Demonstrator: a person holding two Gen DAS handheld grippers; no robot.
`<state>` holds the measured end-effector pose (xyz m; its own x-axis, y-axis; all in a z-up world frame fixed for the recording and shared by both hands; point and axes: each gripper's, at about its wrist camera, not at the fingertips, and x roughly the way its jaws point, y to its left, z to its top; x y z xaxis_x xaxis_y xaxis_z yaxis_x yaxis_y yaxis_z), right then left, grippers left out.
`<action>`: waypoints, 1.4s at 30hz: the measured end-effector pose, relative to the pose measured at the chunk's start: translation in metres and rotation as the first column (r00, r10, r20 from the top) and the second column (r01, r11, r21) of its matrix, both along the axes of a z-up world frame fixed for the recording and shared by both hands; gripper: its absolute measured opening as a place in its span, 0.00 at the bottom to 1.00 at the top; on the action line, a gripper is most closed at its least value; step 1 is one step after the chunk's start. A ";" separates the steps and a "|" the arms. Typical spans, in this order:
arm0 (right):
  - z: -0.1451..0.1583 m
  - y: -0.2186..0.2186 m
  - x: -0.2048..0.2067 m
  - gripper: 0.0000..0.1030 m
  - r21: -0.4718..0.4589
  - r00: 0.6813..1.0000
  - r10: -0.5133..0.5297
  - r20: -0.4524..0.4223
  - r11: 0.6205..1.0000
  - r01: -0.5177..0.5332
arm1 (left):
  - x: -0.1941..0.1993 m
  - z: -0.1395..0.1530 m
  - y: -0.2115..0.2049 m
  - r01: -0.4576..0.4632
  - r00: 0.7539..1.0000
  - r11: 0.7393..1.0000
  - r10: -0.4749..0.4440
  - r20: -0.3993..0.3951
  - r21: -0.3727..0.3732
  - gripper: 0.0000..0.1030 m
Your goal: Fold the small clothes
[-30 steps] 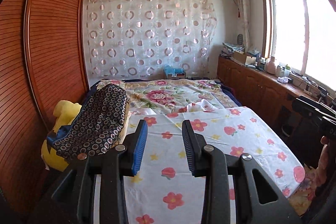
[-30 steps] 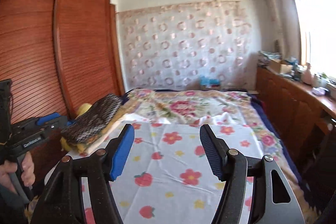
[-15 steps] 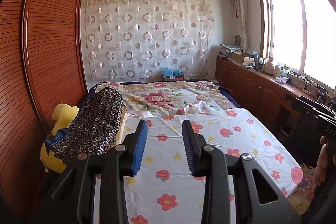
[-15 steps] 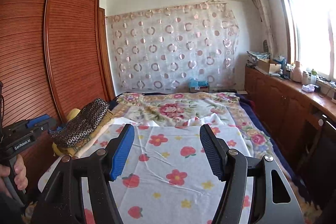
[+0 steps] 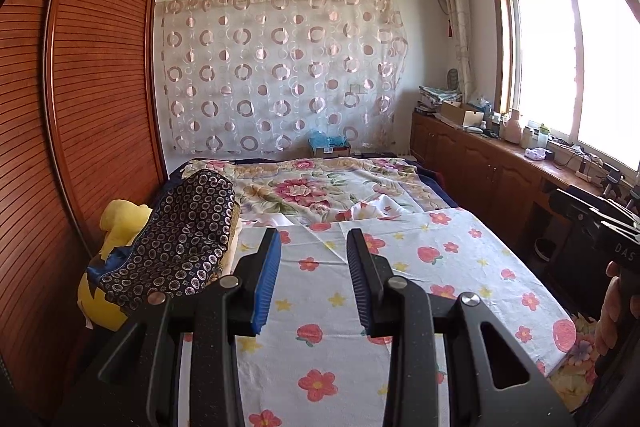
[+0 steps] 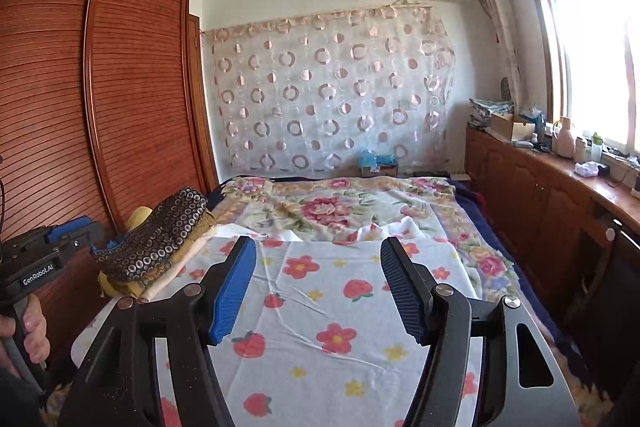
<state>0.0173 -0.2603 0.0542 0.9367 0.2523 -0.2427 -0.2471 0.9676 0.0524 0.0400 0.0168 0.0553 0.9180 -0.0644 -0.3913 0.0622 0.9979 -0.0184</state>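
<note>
A dark navy garment with a ring pattern [image 5: 182, 243] lies draped over a pile at the bed's left edge; it also shows in the right wrist view [image 6: 160, 241]. Beneath it lie yellow and cream clothes [image 6: 168, 277]. My left gripper [image 5: 314, 247] is open and empty, held above the white flower-print sheet [image 5: 440, 267]. My right gripper [image 6: 318, 255] is open wider and empty, above the same sheet [image 6: 320, 307]. Each gripper shows at the edge of the other's view, the right one [image 5: 600, 227] and the left one [image 6: 44, 263].
A yellow plush toy [image 5: 116, 227] sits under the pile by the slatted wooden wardrobe [image 5: 92, 107]. A floral quilt [image 5: 312, 187] covers the far bed. A wooden cabinet run [image 6: 540, 195] with bottles stands under the window on the right.
Both grippers have tilted upward, so the views show more ceiling and wall and the bed sits lower. Both stay open and empty.
</note>
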 end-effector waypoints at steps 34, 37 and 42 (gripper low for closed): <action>-0.002 -0.022 0.004 0.65 0.000 1.000 0.004 0.010 1.000 -0.004 | -0.004 0.003 -0.003 -0.001 1.000 1.000 0.001 0.004 0.000 0.34; -0.002 -0.025 0.004 0.65 0.000 1.000 0.006 0.010 1.000 -0.006 | -0.004 0.003 -0.003 0.000 1.000 1.000 0.000 0.004 0.000 0.34; -0.002 -0.027 0.004 0.65 -0.001 1.000 0.007 0.010 1.000 -0.007 | -0.004 0.003 -0.003 -0.001 1.000 1.000 0.001 0.004 0.001 0.34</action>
<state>0.0216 -0.2872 0.0524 0.9372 0.2587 -0.2338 -0.2544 0.9659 0.0485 0.0365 0.0139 0.0584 0.9195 -0.0634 -0.3880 0.0615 0.9980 -0.0174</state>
